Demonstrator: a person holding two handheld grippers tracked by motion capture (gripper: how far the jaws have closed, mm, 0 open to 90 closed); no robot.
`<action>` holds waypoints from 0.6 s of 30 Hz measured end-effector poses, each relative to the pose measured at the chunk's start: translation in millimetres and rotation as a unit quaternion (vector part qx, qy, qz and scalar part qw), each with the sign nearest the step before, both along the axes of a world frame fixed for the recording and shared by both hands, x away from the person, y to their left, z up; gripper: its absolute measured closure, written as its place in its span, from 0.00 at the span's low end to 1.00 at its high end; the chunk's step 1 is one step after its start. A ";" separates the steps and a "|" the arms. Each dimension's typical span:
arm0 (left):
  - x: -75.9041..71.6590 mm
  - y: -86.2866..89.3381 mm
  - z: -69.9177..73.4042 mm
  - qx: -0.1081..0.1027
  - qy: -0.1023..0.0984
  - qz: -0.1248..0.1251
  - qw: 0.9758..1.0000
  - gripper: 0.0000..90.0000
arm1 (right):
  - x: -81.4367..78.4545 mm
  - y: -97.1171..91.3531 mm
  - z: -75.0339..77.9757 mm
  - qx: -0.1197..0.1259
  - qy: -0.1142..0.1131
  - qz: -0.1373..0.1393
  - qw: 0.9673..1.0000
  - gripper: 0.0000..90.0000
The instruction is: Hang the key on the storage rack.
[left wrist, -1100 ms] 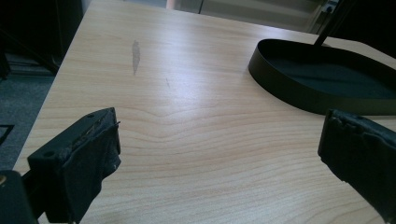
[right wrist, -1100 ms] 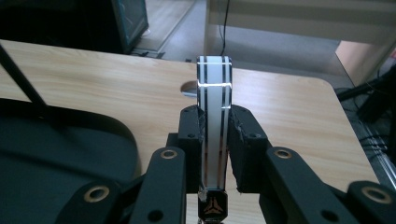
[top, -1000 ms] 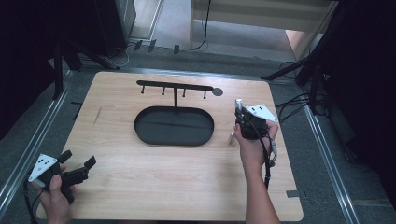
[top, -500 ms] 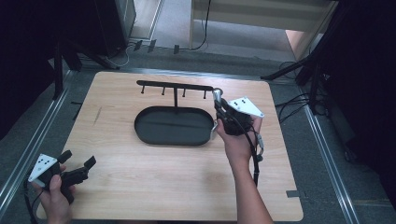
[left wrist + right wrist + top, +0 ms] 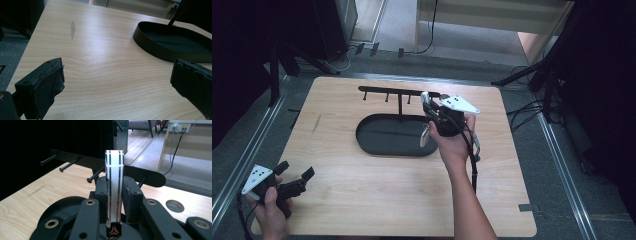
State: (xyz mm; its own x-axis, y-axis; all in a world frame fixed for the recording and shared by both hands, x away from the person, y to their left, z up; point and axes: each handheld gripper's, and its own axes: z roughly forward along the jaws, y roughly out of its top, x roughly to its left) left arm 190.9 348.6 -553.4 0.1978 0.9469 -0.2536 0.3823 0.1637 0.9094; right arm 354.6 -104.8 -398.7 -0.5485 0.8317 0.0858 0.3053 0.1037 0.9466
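My right gripper (image 5: 432, 112) is shut on a white strap with dark stripes (image 5: 114, 170), which stands upright between the pads. In the high view one end of the strap (image 5: 424, 136) hangs below the gripper over the right end of the black oval tray (image 5: 377, 145). Just beyond the strap's top runs the black rack bar with several pegs (image 5: 82, 161), also seen in the high view as the rack (image 5: 392, 91) behind the tray. My left gripper (image 5: 294, 171) rests at the table's near left corner, jaws wide open and empty, pointing toward the tray wall (image 5: 160, 47).
The wooden table (image 5: 362, 200) sits inside a metal frame with dark floor around it. A round grey spot (image 5: 175, 205) marks the tabletop right of the rack. Cables (image 5: 522, 110) lie off the right edge. A faint scuff (image 5: 72, 27) marks the wood at the left.
My right gripper has carried the strap leftward and a little upward, from the table's right side to the right end of the rack and tray. The left gripper has stayed put.
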 end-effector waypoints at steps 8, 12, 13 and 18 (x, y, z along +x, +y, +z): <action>0.3 0.3 -0.1 -0.002 0.000 -0.001 1.000 0.00 | 7.0 -8.4 -3.6 0.012 0.007 -0.007 1.000 0.85; 0.2 0.2 -0.1 -0.001 0.000 -0.001 1.000 0.00 | 7.3 -12.5 -2.3 0.018 0.006 -0.012 1.000 0.85; 0.2 0.2 -0.1 -0.001 0.000 -0.001 1.000 0.00 | 7.8 -14.4 -2.5 0.022 0.009 -0.010 1.000 0.85; 0.4 0.0 -0.1 0.000 0.001 0.000 1.000 0.00 | 6.4 -16.5 -8.5 0.021 0.020 0.018 0.999 0.85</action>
State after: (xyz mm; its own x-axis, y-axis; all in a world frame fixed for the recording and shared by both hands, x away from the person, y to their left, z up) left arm 191.4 348.6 -553.5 0.1976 0.9466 -0.2546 0.3841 0.1642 0.9086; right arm 361.1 -121.3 -407.2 -0.5739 0.8063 0.1433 0.3400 0.0754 0.9374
